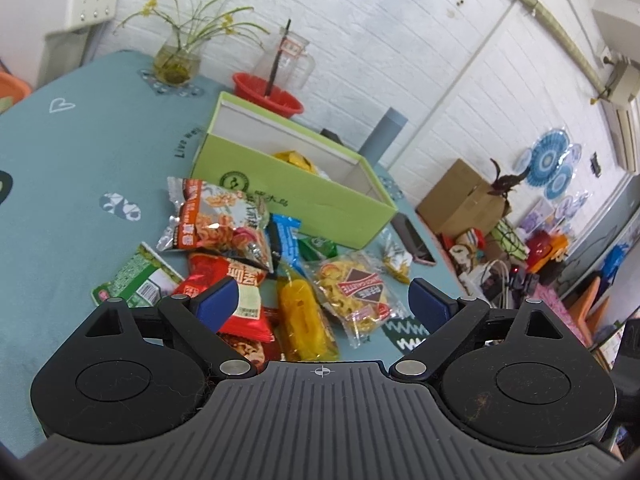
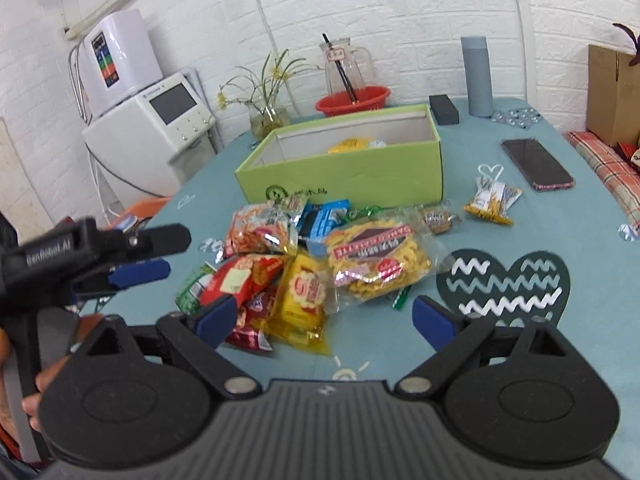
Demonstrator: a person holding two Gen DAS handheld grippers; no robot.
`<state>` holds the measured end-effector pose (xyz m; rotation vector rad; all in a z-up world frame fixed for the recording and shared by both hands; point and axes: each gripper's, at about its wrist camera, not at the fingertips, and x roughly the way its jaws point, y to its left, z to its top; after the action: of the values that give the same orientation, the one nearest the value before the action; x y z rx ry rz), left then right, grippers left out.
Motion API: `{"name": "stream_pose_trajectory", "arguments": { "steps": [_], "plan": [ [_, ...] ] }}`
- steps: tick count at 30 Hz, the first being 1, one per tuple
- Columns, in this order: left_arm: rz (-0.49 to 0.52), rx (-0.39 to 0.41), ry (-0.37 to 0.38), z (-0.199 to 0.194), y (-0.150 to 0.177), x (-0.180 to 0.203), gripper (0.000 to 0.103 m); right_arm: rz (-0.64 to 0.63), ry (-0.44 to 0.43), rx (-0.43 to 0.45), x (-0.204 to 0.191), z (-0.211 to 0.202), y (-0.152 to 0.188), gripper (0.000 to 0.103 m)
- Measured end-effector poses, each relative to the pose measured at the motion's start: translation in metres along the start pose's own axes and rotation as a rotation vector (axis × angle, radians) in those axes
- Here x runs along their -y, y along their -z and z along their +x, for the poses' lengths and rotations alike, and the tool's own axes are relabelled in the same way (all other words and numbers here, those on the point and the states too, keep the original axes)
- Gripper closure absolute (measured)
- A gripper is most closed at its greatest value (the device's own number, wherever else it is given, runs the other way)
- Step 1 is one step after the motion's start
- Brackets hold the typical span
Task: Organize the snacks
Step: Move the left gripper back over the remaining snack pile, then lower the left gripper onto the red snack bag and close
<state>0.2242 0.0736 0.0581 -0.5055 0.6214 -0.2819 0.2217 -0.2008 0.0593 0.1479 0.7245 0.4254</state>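
A pile of snack packets [image 2: 304,264] lies on the teal tablecloth in front of an open green box [image 2: 344,176]; the pile also shows in the left wrist view [image 1: 256,264], as does the box [image 1: 288,192]. A yellow packet [image 2: 352,145] lies inside the box. My left gripper [image 1: 320,300] is open and empty above the near edge of the pile, over an orange-yellow packet [image 1: 302,316]. It shows at the left of the right wrist view [image 2: 160,252]. My right gripper [image 2: 326,316] is open and empty, just short of the pile. A clear noodle packet [image 2: 376,260] tops the pile.
A small yellow packet [image 2: 492,200] and a phone [image 2: 536,164] lie right of the box. Behind it stand a red bowl [image 2: 352,100], a glass jug [image 2: 348,64], a plant vase [image 2: 268,116], a grey flask [image 2: 476,76] and a black case [image 2: 443,109]. The table edge drops off at right [image 1: 440,248].
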Motion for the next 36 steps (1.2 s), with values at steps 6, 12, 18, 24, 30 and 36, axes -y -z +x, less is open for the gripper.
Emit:
{"name": "stream_pose_trajectory", "arguments": {
  "steps": [6,12,18,24,30,36],
  "plan": [
    [-0.009,-0.063,-0.067,0.006,-0.001,0.0,0.022,0.034,-0.052,-0.045,-0.002,0.019,0.017,0.009],
    [0.118,-0.117,-0.359,0.027,-0.004,0.01,0.021,0.046,-0.062,-0.056,-0.002,0.024,0.024,0.01],
    [0.18,-0.157,-0.417,0.04,0.004,0.01,0.021,0.046,-0.067,-0.064,-0.001,0.025,0.026,0.01],
    [0.042,-0.128,-0.353,0.038,-0.009,-0.034,0.024,-0.037,-0.043,-0.037,-0.005,0.027,0.03,0.009],
    [0.011,-0.137,-0.246,0.042,-0.004,-0.058,0.035,-0.136,-0.138,-0.09,-0.027,0.07,0.037,0.01],
    [0.067,-0.133,-0.176,0.06,-0.017,-0.05,0.038,-0.121,-0.119,-0.072,-0.031,0.092,0.024,0.01]
  ]
}}
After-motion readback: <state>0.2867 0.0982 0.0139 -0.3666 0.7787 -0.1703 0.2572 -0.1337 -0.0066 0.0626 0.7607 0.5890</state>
